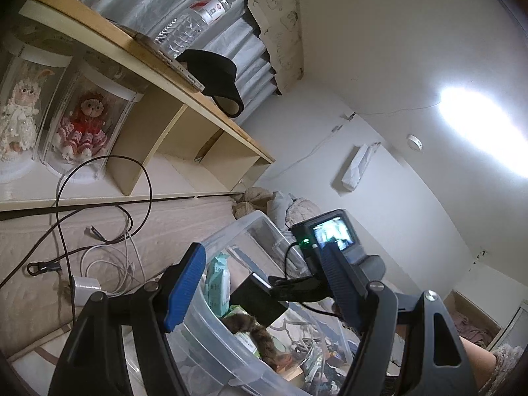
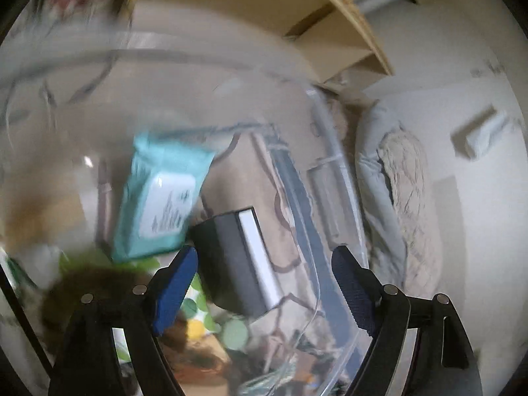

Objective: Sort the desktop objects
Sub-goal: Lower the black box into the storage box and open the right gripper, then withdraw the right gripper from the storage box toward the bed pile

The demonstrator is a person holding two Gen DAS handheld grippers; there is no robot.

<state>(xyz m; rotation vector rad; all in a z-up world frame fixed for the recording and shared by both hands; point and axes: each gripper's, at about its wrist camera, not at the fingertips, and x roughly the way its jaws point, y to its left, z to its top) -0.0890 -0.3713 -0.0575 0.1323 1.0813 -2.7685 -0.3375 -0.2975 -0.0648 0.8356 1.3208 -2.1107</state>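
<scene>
Black box: a dark rectangular box (image 2: 231,264) with a white edge strip lies tilted inside the clear plastic bin (image 2: 336,171), just ahead of the right gripper (image 2: 264,283); nothing presses on it, so it looks released into the bin.
Teal pack: a soft teal wipes pack (image 2: 161,198) with a white label leans just beside the box, upper left of it, blurred in the right wrist view.
Other contents: a brown furry item (image 1: 254,333), green-dotted packaging (image 2: 198,310) and a tangle of small things cover the bin floor; which is which is hard to tell.
Right fingers: spread wide, with the box between and beyond them but untouched; no earlier view shows how they came to that.
Left fingers: the left gripper (image 1: 260,287) hangs over the bin's near rim, its blue fingers (image 1: 184,283) standing partly apart; I cannot tell whether they pinch anything, though the bin wall lies between them.
Progress: judging by the fill, several items are already sorted into the bin.
Left to do: white and black cables (image 1: 109,250) and a white charger (image 1: 85,288) lie loose on the quilted bed surface (image 1: 33,241) beside the bin; a water bottle (image 1: 194,16) and black cap (image 1: 214,72) sit on the wooden shelf (image 1: 99,36), and two boxed dolls (image 1: 82,122) stand below it.
</scene>
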